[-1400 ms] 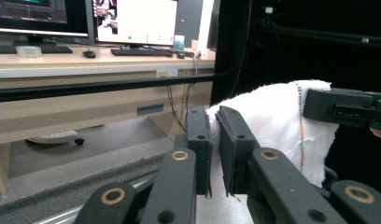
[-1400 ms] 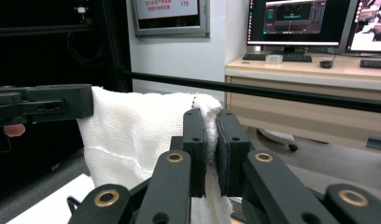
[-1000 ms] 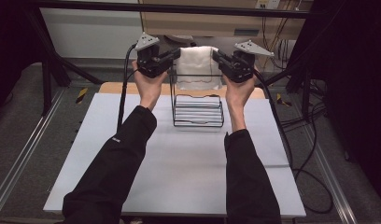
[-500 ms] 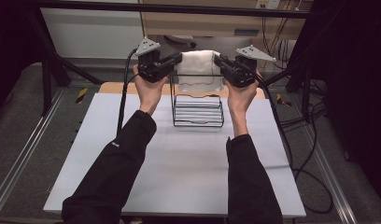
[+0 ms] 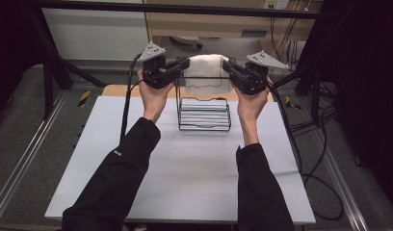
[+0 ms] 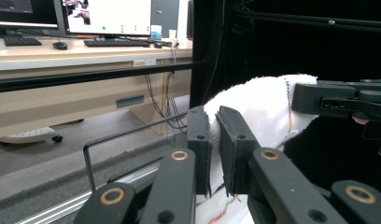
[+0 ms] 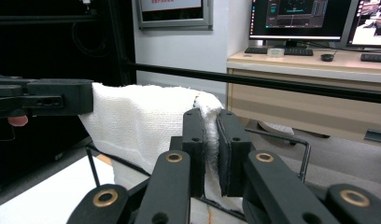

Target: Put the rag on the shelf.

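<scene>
A white towel [image 5: 207, 72] is stretched between the two tools above a black wire rack [image 5: 204, 113] that stands on the white counter [image 5: 185, 173]. The left hand-held gripper [image 5: 185, 64] is clenched on the towel's left edge, and in the left gripper view its jaws pinch a fold of the white cloth [image 6: 258, 112] between them; the right hand-held gripper [image 5: 227, 65] is likewise clamped on the right edge, with terry cloth [image 7: 142, 121] squeezed between its jaws in the right gripper view. The towel hangs in a shallow drape over the rack's top rail [image 7: 272, 135] (whether it rests on the wire or hangs just clear of it is hard to tell from above). The step in hand looks like laying the towel across the rack. To do it well, both hands should stay level and equally far forward, so the cloth remains square to the rail and does not slide off to one side. Keeping gentle tension between the grips should stop the middle from sagging into the rack's lower shelf. Lowering both sides together until the cloth's weight sits on the wire, and only then letting go, would likely leave it hanging evenly, with similar lengths front and back.
</scene>
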`<state>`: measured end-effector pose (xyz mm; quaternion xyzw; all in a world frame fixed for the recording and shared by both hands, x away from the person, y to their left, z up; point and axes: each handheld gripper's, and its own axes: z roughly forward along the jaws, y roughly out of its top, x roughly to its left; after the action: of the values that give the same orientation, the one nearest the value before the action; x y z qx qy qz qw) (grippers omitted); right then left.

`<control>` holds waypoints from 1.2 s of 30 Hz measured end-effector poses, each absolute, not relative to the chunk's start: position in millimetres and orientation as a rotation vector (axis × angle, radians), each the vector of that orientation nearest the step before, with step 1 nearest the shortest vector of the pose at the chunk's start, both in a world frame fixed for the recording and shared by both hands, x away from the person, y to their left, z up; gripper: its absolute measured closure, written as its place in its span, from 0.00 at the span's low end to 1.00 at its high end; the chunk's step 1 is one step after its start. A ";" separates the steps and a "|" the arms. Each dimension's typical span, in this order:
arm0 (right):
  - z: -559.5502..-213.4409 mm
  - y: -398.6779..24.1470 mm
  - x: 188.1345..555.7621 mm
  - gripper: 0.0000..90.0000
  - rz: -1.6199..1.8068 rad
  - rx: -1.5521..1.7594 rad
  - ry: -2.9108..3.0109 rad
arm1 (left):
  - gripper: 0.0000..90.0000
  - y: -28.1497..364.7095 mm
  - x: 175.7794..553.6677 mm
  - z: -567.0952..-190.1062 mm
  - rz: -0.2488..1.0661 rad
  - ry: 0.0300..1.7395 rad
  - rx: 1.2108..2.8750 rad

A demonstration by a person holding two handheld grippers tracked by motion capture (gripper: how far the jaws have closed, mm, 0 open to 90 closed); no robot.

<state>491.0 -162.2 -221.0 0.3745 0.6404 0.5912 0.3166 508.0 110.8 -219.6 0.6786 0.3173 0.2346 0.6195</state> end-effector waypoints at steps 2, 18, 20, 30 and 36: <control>-222.6 -162.1 489.0 0.93 1.555 0.982 1.692 | 0.92 111.8 506.5 -221.5 0.529 0.728 1.567; -236.8 -166.4 472.7 0.92 1.546 0.947 1.744 | 0.91 110.2 491.1 -232.5 0.508 0.703 1.635; -239.3 -167.2 471.4 0.92 1.547 0.946 1.755 | 0.90 110.2 489.6 -235.4 0.499 0.702 1.638; -250.9 -170.6 467.9 0.92 1.566 0.934 1.768 | 0.87 110.7 483.1 -243.1 0.485 0.699 1.665; -255.2 -171.9 467.2 0.92 1.569 0.924 1.775 | 0.81 120.4 478.6 -231.5 0.500 0.701 1.659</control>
<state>467.2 -171.9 -255.2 0.3472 0.6671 0.5895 0.2948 478.6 120.4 -231.5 0.7139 0.3018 0.2151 0.5942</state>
